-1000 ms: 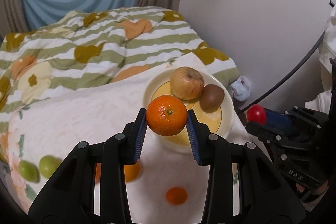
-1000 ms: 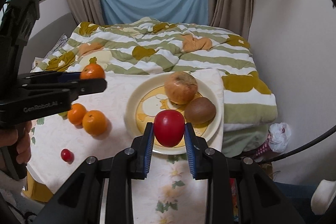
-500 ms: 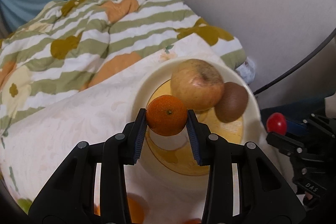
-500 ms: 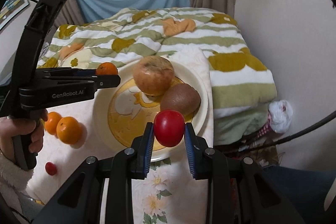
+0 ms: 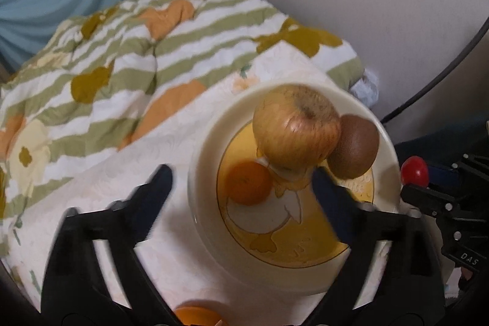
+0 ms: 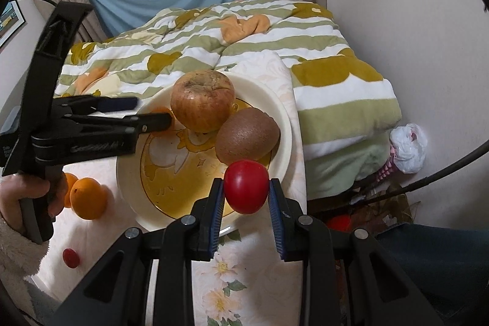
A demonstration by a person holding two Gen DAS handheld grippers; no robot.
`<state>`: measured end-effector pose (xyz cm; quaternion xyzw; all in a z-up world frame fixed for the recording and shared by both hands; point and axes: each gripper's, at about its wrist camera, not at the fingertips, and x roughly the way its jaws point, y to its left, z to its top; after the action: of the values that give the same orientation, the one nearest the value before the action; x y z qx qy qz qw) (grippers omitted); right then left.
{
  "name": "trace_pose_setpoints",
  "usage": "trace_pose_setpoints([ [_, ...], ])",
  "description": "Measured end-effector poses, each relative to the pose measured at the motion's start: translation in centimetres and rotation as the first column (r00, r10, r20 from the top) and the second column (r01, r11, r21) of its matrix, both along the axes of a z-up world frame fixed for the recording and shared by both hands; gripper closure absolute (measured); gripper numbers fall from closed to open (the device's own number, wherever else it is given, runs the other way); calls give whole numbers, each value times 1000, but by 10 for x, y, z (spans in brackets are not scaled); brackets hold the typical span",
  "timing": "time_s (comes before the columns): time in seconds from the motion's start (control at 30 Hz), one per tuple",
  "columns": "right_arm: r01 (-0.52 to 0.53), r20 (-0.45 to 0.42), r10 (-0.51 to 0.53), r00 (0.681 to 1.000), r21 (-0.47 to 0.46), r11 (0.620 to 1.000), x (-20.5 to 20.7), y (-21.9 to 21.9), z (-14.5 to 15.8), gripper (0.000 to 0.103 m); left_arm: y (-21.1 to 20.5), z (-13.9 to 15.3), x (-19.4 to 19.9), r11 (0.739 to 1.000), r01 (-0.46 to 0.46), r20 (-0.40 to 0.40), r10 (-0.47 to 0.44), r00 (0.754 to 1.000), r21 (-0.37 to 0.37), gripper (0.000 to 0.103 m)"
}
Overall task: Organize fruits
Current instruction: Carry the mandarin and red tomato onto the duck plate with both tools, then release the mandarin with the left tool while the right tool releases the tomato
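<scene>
Fruit: orange now lies on plate beside apple.
Left claw: jaws just opened wide, empty.
Right claw: clamped on tomato over plate rim.
Next: lower tomato, release.

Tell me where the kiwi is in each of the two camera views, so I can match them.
Left wrist view: the kiwi is right of centre, on the plate, touching the apple's right side.
Right wrist view: the kiwi is at centre, just above the held red fruit.
Shared landmark: the apple.
</scene>
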<state>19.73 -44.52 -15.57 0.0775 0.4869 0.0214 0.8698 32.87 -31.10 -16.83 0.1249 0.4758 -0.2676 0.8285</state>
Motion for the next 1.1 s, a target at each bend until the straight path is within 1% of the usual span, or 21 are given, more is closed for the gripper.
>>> trace_pose_setpoints([
  [0.1,-5,2,5,1000,-5,1000,-2,-1,2,76,1,4,-1,1000,-8,8,8,1000,18,2],
  [0.23,-30,15,31,999,-20,999,-5,2,5,76,10,12,-5,999,-42,12,42,999,12,2],
  [0.43,-97,33,98,995,-31,995,-2,5,9,76,33,26,-19,993,-122,21,122,992,0,2],
  [0.53,-142,26,143,989,-36,989,1,11,6,76,49,31,-27,986,-168,21,168,986,0,2],
  [0.73,-210,0,210,978,-24,977,8,22,-8,76,82,37,-53,966,-258,26,258,966,5,2],
  [0.87,-245,-5,245,969,-40,969,13,30,-17,76,104,39,-71,948,-318,23,318,948,4,2],
  [1.1,-255,5,255,967,-33,966,17,32,-27,76,131,34,-95,915,-404,11,403,915,8,2],
])
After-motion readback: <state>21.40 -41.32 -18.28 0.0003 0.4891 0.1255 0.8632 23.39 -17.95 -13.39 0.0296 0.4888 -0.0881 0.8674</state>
